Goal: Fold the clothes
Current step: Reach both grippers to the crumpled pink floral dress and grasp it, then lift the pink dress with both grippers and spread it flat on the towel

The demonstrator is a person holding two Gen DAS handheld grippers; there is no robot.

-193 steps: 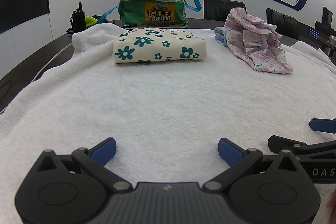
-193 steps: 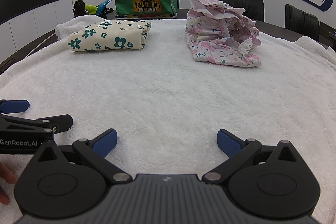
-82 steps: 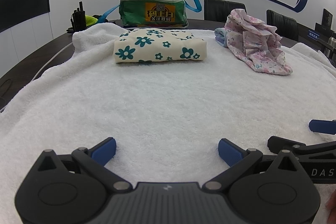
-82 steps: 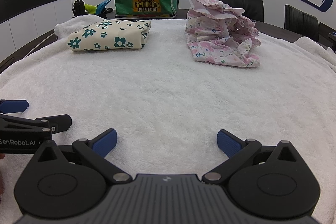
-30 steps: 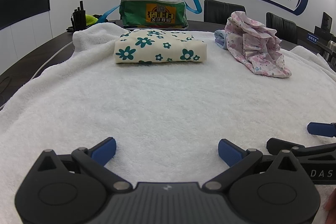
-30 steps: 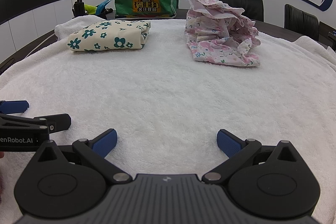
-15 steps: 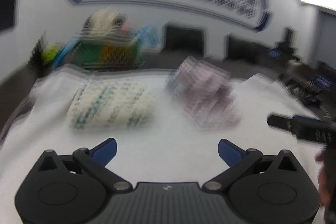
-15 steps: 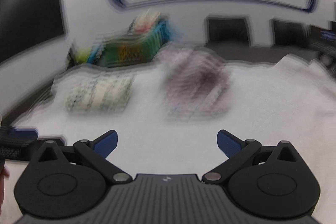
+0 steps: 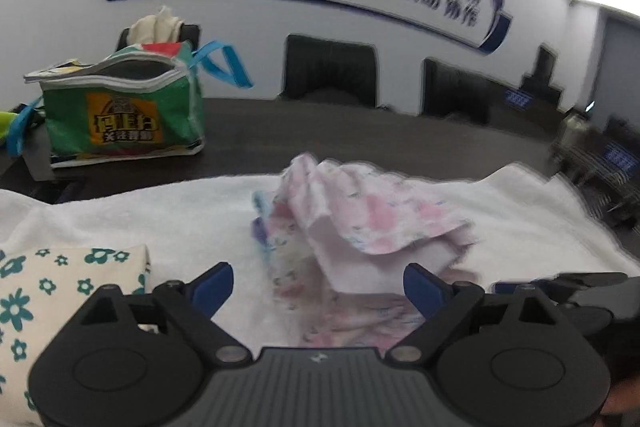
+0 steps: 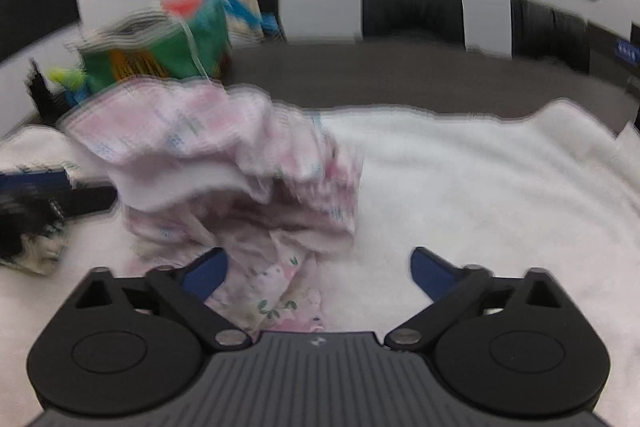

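Both tongs wide, nothing held: left tongs (image 9: 318, 285) & right tongs (image 10: 318, 269) right at crumpled pink floral garment (image 9: 360, 223), on white towel (image 9: 520, 211) covering surface, beside folded green-flower cloth (image 9: 48, 291).

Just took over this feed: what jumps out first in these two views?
The crumpled pink floral garment heaped on the white towel, right ahead of both open grippers, left and right. Next, the folded green-flowered cloth at lower left, and the green bag on the dark table behind.
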